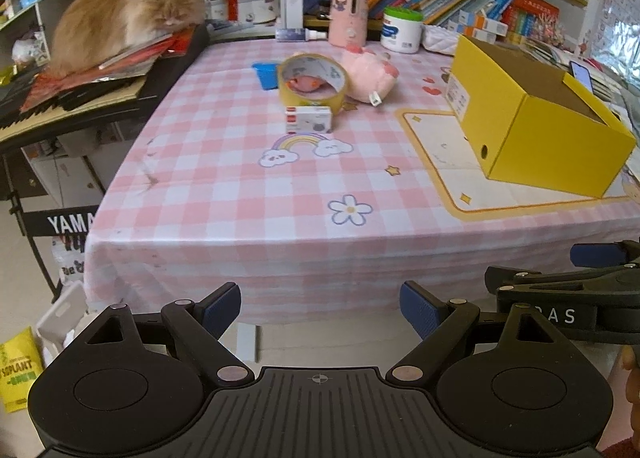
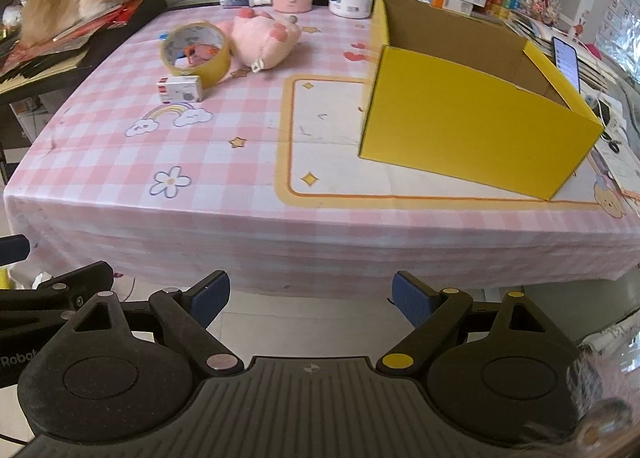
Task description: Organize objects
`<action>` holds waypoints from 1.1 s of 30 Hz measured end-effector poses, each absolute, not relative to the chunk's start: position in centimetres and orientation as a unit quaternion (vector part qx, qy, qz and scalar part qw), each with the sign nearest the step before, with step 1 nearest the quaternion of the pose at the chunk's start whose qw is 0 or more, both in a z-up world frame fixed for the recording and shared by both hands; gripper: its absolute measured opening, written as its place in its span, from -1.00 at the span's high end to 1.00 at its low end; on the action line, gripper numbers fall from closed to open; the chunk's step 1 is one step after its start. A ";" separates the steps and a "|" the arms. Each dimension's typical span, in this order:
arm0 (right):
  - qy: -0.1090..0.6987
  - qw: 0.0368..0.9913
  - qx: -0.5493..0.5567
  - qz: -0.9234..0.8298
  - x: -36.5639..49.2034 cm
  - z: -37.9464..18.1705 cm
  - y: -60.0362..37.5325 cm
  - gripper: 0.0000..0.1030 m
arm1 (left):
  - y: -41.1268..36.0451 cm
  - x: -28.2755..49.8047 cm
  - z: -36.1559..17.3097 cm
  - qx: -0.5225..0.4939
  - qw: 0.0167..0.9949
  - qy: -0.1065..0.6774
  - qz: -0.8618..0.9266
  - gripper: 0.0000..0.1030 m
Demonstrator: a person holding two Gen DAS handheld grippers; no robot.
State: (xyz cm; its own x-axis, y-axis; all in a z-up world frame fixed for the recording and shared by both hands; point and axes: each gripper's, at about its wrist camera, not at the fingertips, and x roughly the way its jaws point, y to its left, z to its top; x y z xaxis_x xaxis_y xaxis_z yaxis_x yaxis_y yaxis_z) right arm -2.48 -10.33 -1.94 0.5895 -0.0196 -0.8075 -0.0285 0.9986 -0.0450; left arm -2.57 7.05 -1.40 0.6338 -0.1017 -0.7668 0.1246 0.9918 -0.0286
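Left tongs (image 1: pixel 320 310): held apart, empty, off the surface's (image 1: pixel 240 186) near edge.
Right tongs (image 2: pixel 310 300): likewise apart, empty.
Yellow box (image 2: pixel 472 126): right side, floor hidden by its walls.
Tape roll (image 1: pixel 312 80): far left; contents unclear.
Small white box (image 1: pixel 309 119): just in front of the roll.
Plush toy (image 1: pixel 370 74): beside the roll.

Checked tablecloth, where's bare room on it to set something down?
Free: the near strip of the pink checked tablecloth, from the small white box to the front edge, and left of the open yellow cardboard box. Crowded: around the yellow tape roll and pink plush toy.
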 end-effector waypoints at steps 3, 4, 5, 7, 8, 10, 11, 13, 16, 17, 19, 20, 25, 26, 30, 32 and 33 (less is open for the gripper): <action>0.450 0.893 -0.031 0.009 -2.3 -1.7 -9.7 -0.71 | 7.6 -2.5 -1.1 0.010 0.907 0.418 -0.057 -0.73; 0.447 0.894 -0.032 0.011 -2.2 -1.5 -9.5 -0.71 | 7.8 -2.4 -1.0 0.008 0.908 0.416 -0.055 -0.73; 0.445 0.895 -0.033 0.012 -2.2 -1.4 -9.4 -0.71 | 7.9 -2.4 -0.8 0.007 0.909 0.414 -0.053 -0.73; 0.441 0.897 -0.036 0.015 -2.1 -1.1 -9.2 -0.71 | 8.0 -2.2 -0.7 0.005 0.910 0.410 -0.051 -0.73; 0.439 0.898 -0.037 0.016 -2.0 -1.0 -9.1 -0.71 | 8.0 -2.2 -0.7 0.006 0.911 0.409 -0.052 -0.73; 0.435 0.899 -0.036 0.016 -1.9 -0.9 -9.1 -0.71 | 7.9 -2.1 -0.6 0.009 0.912 0.407 -0.053 -0.73; 0.434 0.900 -0.035 0.016 -1.8 -0.8 -9.1 -0.71 | 7.9 -2.0 -0.5 0.010 0.912 0.406 -0.053 -0.73; 0.433 0.900 -0.034 0.017 -1.6 -0.8 -9.1 -0.71 | 7.9 -1.9 -0.5 0.010 0.913 0.404 -0.052 -0.73; 0.431 0.902 -0.035 0.021 -1.2 -0.7 -8.9 -0.71 | 8.1 -1.5 -0.5 0.009 0.913 0.404 -0.048 -0.73; 0.430 0.902 -0.035 0.022 -1.1 -0.7 -8.8 -0.71 | 8.1 -1.4 -0.5 0.010 0.913 0.404 -0.048 -0.73; 0.429 0.903 -0.034 0.024 -0.8 -0.7 -8.7 -0.71 | 8.1 -1.1 -0.5 0.010 0.913 0.404 -0.048 -0.73; 0.428 0.903 -0.034 0.025 -0.6 -0.7 -8.7 -0.71 | 8.2 -1.0 -0.5 0.011 0.914 0.404 -0.047 -0.73; 0.428 0.903 -0.034 0.031 0.7 -0.8 -8.4 -0.71 | 8.3 0.2 -0.6 0.010 0.914 0.403 -0.042 -0.73; 0.428 0.903 -0.034 0.033 0.9 -0.9 -8.4 -0.71 | 8.3 0.5 -0.6 0.009 0.914 0.403 -0.040 -0.73; 0.426 0.903 -0.034 0.036 2.3 -0.7 -8.5 -0.71 | 8.2 1.9 -0.5 0.008 0.915 0.402 -0.039 -0.73; 0.426 0.903 -0.034 0.038 3.1 -0.7 -8.4 -0.71 | 8.2 2.6 -0.4 0.007 0.915 0.402 -0.038 -0.73; 0.426 0.903 -0.034 0.039 3.5 -0.7 -8.4 -0.71 | 8.2 2.9 -0.4 0.007 0.915 0.401 -0.037 -0.73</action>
State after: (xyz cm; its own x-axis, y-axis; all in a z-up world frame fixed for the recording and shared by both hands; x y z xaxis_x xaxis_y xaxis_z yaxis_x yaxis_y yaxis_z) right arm 3.48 -8.45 -0.71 0.6343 0.0414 -0.7720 -0.1000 0.9946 -0.0289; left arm 2.91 8.20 -0.43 0.6756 -0.0625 -0.7346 0.0744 0.9971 -0.0164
